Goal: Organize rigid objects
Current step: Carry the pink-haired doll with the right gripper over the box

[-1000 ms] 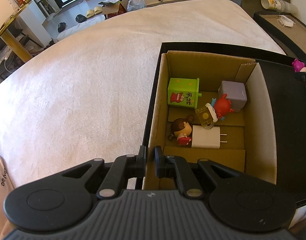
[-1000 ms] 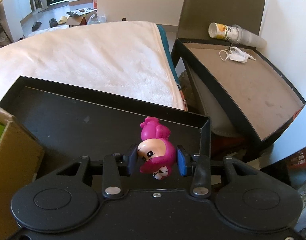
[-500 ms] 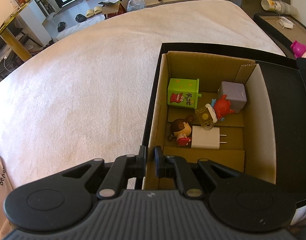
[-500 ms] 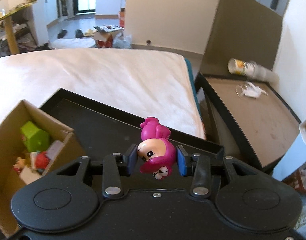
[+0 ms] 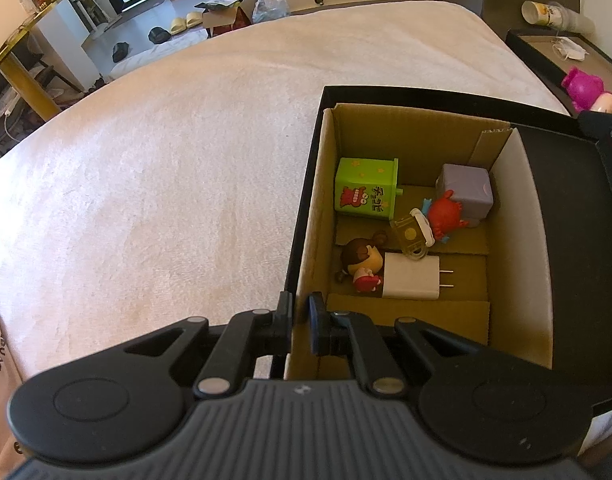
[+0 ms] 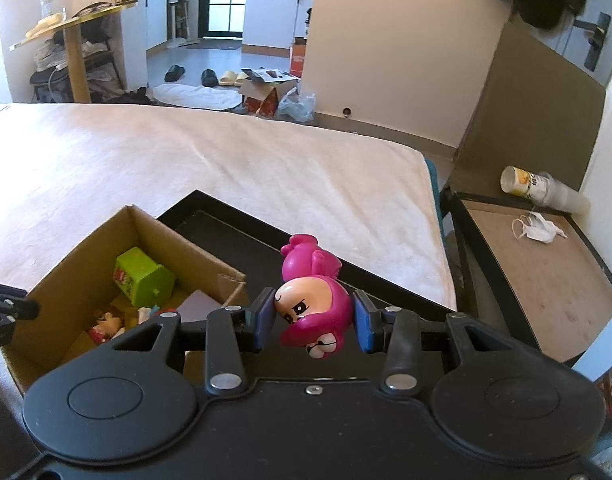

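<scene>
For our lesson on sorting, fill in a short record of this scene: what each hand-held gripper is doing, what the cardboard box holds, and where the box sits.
right hand-held gripper: shut on the pink figurine, held in the air near the box
left hand-held gripper: shut on the near left wall of the cardboard box
box contents: green cube, purple cube, red crab toy, brown-haired figurine, white charger plug, small clear piece
box location: inside the black tray, on the white bedspread

Each gripper [image 5: 299,322] [image 6: 314,322] is matte black with silver pivot screws, round discs and blue pads [image 6: 362,326]; the left body is ribbed.
</scene>
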Demonstrator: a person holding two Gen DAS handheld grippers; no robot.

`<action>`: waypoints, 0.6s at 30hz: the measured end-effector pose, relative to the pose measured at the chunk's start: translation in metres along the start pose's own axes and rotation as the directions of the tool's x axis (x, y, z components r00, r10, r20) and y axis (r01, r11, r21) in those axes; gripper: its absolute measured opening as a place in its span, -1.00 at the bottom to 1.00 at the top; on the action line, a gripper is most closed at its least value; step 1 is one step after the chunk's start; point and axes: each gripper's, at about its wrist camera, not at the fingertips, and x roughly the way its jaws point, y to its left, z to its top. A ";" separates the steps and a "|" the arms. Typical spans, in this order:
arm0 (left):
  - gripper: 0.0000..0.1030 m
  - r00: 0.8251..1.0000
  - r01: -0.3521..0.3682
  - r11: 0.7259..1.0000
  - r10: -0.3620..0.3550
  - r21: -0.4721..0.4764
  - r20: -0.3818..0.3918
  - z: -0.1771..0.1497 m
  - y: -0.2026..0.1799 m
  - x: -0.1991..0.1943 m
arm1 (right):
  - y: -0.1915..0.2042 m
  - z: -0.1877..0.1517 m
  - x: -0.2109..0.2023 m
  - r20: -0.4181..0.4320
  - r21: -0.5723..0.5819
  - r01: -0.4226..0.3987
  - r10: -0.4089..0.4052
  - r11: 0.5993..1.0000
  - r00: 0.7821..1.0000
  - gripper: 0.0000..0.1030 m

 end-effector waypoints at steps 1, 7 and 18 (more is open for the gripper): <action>-0.86 1.000 0.003 1.000 -0.003 0.000 0.000 0.000 0.001 0.000 | 0.002 0.000 -0.001 0.002 -0.003 -0.001 0.001 1.000 1.000 -0.22; -0.86 1.000 0.023 1.000 -0.023 0.001 0.009 -0.001 0.004 -0.001 | 0.019 0.005 -0.004 0.011 -0.041 -0.011 0.012 0.999 1.000 -0.22; -0.86 0.996 0.080 0.997 -0.080 -0.007 0.032 -0.005 0.013 0.005 | 0.061 0.000 0.001 -0.039 -0.062 -0.038 0.036 0.997 0.999 -0.22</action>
